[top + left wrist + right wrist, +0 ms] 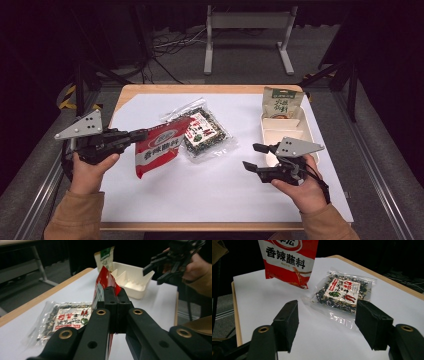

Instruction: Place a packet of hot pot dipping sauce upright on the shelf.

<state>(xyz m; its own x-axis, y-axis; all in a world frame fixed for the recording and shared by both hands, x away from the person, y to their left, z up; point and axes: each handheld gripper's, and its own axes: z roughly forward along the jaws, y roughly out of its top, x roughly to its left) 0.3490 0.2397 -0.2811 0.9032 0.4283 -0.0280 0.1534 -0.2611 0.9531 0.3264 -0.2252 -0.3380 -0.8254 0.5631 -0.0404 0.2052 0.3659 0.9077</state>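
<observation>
Pinching the red pouch (157, 150) by its edge, my left gripper (136, 135) has its jaws clamped on it and holds it above the table (220, 190), beside the clear packet (202, 132). My right gripper (256, 157) gapes wide, empty.

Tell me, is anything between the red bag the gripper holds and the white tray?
Yes. The clear packet of dark dried greens lies on the table between the red seasoning bag, pinched by the left gripper, and the white divided plastic tray.
</observation>
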